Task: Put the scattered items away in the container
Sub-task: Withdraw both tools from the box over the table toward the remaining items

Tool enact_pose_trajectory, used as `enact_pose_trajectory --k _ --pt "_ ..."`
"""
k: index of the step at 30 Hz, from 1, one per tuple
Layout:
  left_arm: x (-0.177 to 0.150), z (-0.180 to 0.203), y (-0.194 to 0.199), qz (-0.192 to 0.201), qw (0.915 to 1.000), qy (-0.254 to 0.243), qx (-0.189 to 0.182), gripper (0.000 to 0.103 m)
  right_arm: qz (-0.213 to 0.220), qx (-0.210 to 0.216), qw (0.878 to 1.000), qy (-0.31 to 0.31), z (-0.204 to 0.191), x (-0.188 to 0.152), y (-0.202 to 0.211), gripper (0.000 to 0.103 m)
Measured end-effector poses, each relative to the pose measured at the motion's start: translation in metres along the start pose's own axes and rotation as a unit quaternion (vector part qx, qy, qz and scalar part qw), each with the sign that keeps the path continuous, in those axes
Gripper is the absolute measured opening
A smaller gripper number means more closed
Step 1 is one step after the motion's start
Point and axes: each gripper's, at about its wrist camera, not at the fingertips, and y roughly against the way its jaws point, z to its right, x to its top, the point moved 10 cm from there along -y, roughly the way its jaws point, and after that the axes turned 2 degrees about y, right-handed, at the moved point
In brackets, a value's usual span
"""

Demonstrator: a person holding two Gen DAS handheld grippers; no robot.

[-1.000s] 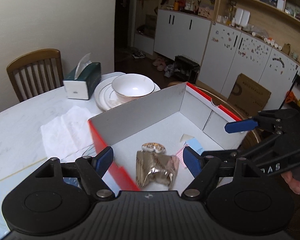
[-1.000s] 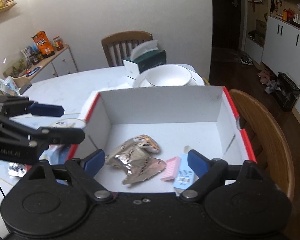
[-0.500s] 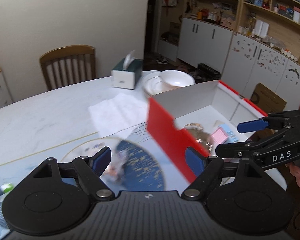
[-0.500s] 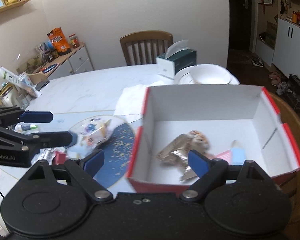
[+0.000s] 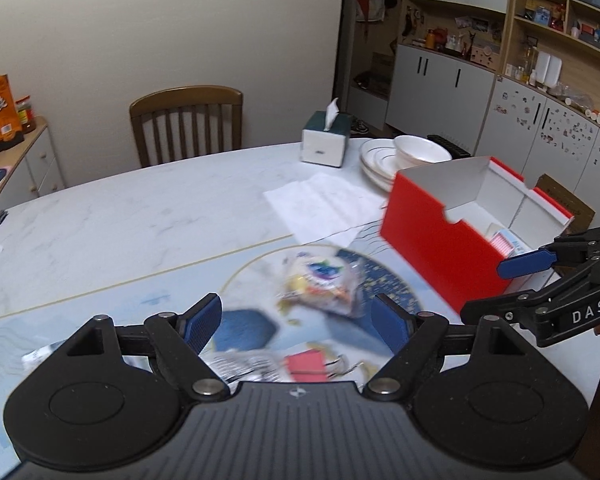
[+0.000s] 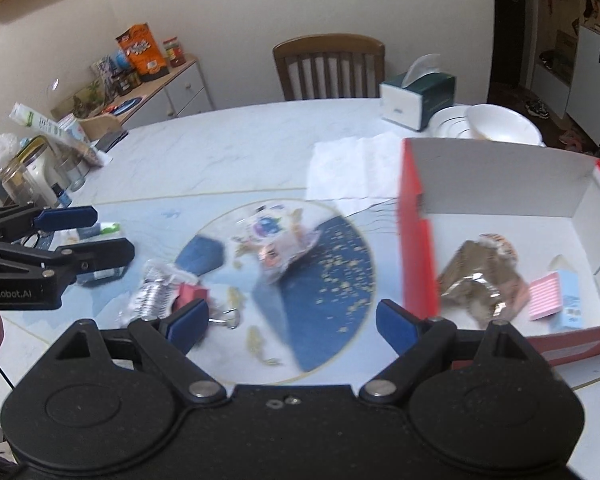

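The red box with a white inside stands at the right on the table. It holds a gold foil packet and a pink and blue pack. A clear snack bag lies on the blue and white mat left of the box. A crumpled silver wrapper, a small red item and a binder clip lie nearer. My left gripper is open and empty above the bag. My right gripper is open and empty.
A tissue box, stacked plates with a bowl and a paper napkin lie behind the box. A wooden chair stands at the far side. Jars and packets crowd the left table edge.
Both grippers have swung left, away from above the box and over the mat with the scattered items. Both stay open and empty.
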Motion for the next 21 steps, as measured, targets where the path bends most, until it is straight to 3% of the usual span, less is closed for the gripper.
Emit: enact_pose_trajectory --k 8,12,21 --pt "-0.024 -0.045 0.004 -0.01 0.9998 0.013 -0.006 0.088 -0.016 -0.008 1.0 0.001 -0.032 -0.005 -0.016 0.091" --pt "-0.039 -0.069 0.003 -0.019 0.9997 0.016 -0.007 0.103 -0.027 -0.015 1.0 0.005 -0.043 -0.009 -0.025 0.091" --pt "-0.052 -0.107 0.006 -0.026 0.9994 -0.016 -0.013 0.103 -0.043 -0.031 0.999 0.012 -0.058 -0.011 -0.046 0.09"
